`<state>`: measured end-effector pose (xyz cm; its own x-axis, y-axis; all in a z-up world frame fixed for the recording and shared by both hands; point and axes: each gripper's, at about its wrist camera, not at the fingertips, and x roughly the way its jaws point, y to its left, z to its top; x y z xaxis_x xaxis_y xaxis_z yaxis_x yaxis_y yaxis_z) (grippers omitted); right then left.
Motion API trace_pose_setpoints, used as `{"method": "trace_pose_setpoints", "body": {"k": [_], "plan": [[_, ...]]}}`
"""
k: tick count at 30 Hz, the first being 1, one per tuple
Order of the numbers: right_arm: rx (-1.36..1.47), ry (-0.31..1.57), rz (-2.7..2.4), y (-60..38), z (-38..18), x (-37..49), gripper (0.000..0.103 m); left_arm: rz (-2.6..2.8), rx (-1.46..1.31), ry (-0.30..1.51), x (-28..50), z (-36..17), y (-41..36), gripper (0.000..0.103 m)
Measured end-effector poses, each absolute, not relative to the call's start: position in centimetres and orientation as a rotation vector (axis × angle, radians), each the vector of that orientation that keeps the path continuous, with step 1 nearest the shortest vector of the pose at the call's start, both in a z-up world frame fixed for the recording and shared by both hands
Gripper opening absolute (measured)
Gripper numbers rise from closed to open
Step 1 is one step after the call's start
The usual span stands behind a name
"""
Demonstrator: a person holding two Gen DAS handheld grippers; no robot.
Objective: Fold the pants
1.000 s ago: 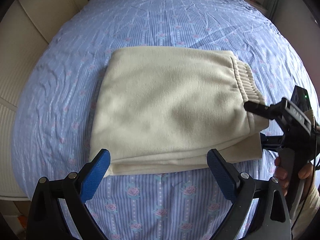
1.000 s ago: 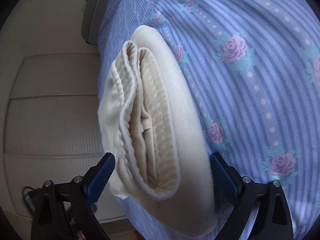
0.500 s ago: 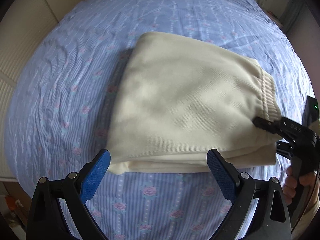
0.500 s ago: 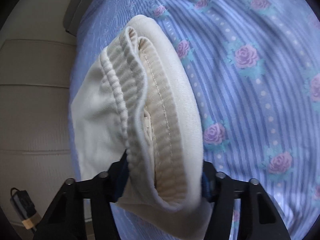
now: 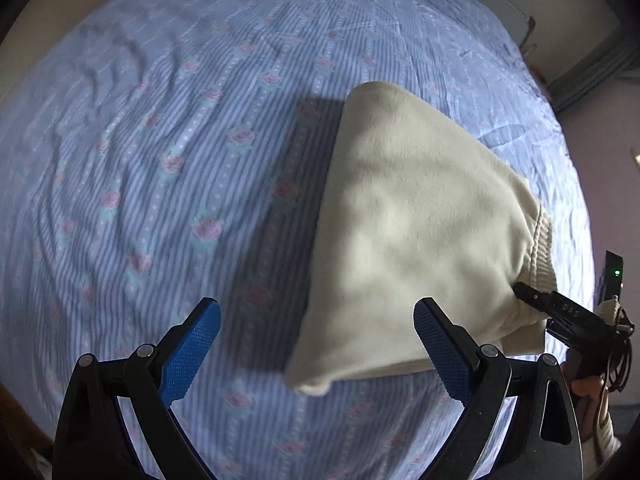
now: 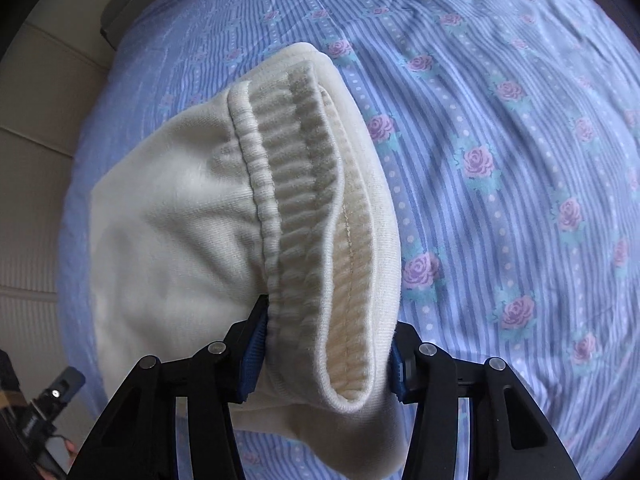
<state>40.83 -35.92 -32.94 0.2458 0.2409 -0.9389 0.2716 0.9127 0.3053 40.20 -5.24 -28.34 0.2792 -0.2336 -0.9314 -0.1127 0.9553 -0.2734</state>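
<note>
The cream pants (image 5: 408, 232) are folded into a thick bundle, lifted off the blue floral bedsheet (image 5: 168, 152) and casting a dark shadow on it. My right gripper (image 6: 326, 354) is shut on the ribbed waistband end (image 6: 304, 208) of the pants; it shows at the right edge of the left wrist view (image 5: 532, 298). My left gripper (image 5: 316, 344) is open and empty, its blue pads apart, just in front of the bundle's near lower corner.
The bed's sheet (image 6: 520, 160) fills both views. Beige floor (image 6: 28, 152) lies beyond the bed's left edge. A dark door frame (image 5: 592, 52) stands at the far right.
My right gripper closed on the waistband and lifted the folded pants off the bed, swinging them right. My left gripper stayed open.
</note>
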Motion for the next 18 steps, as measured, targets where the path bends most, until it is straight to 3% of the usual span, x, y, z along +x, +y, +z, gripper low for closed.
{"method": "trace_pose_setpoints", "body": {"k": [3, 6, 12, 18], "plan": [[0.415, 1.348, -0.049, -34.8, -32.4, 41.1, 0.049, -0.196, -0.350, 1.288, 41.2, -29.0, -4.8, 0.096], [0.407, 1.363, -0.069, -33.7, -32.3, 41.8, 0.049, -0.303, -0.393, 1.279, 42.5, -30.1, -4.4, 0.085], [0.381, 1.362, -0.117, -31.1, -31.5, 43.0, 0.050, -0.448, -0.492, 1.284, 45.3, -32.7, -4.0, 0.075], [0.368, 1.350, -0.126, -29.5, -31.3, 42.8, 0.050, -0.582, -0.514, 1.343, 47.0, -35.3, -4.0, 0.057]]}}
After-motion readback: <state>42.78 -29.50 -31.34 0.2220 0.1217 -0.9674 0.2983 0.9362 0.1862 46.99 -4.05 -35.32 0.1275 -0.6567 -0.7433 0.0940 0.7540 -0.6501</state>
